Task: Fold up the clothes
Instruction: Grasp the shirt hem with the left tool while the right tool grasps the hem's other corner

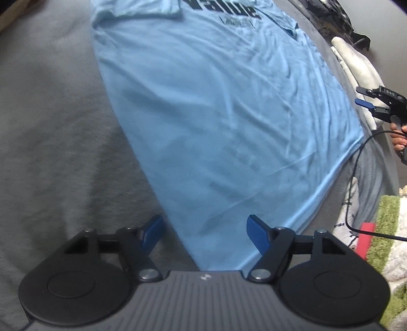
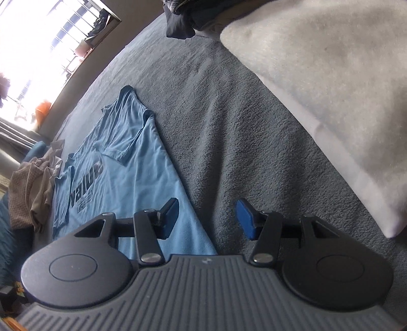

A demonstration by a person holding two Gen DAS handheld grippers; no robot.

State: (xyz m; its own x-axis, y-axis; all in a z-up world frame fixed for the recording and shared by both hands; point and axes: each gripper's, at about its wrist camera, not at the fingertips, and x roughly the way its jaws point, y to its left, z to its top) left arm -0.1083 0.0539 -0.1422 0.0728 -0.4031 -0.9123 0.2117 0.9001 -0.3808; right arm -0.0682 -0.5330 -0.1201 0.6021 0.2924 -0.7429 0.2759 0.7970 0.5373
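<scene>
A light blue T-shirt (image 1: 216, 114) with dark lettering lies flat on a grey bed cover (image 1: 51, 127); both sleeves are folded inward over its body. My left gripper (image 1: 203, 229) hovers open over the shirt's bottom hem near its left corner, nothing between the blue pads. In the left wrist view my right gripper (image 1: 363, 96) appears at the right edge, held by a hand (image 1: 399, 137), open beside the shirt's other side. In the right wrist view, my right gripper (image 2: 207, 216) is open above the shirt's (image 2: 122, 163) side edge and the grey cover (image 2: 241, 127).
A white pillow (image 2: 330, 76) lies right of the shirt. A pile of brownish clothes (image 2: 33, 185) sits beyond the shirt's far side. Dark garments (image 2: 183, 15) lie at the bed's head. A black cable (image 1: 353, 183) trails off the bed edge near a green rug (image 1: 384, 229).
</scene>
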